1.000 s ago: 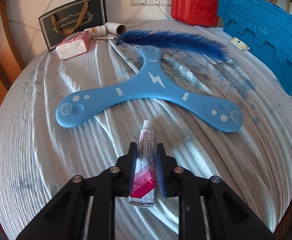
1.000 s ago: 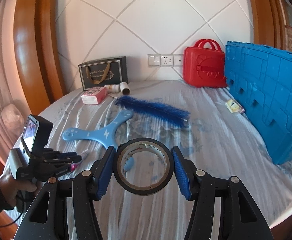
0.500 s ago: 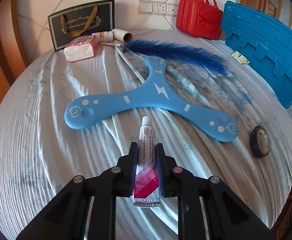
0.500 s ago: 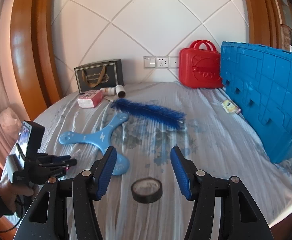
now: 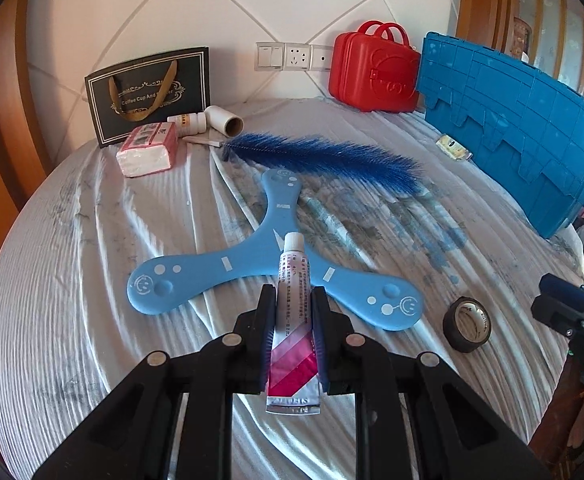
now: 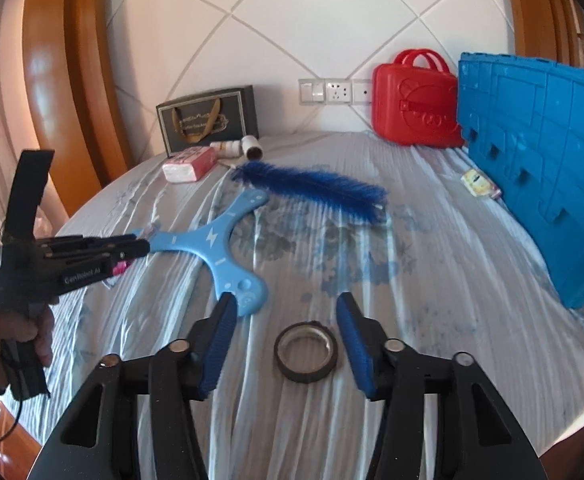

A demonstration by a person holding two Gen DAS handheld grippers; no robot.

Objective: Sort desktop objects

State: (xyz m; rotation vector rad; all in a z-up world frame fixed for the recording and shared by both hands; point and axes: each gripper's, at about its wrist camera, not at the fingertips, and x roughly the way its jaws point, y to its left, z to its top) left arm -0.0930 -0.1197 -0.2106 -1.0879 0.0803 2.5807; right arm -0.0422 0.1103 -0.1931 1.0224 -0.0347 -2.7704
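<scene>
Pink-and-white striped, the small ointment tube (image 5: 294, 320) sits clenched between the pads of the left gripper (image 5: 293, 320), lifted clear of the wrinkled pale cloth-covered table (image 5: 72, 280) — its white cap points toward twelve o'clock, over the light-blue three-armed plastic boomerang (image 5: 220, 270). At about four o'clock from that boomerang's near arm lies the black roll of tape (image 6: 305, 357), flat on the cloth between the blue pads of the right gripper (image 6: 288, 344), whose jaws are closing but not touching it. Farther back rests a dark-blue feathery duster (image 6: 311, 184) — the big blue plastic crate (image 6: 543, 184) stands at two o'clock.
</scene>
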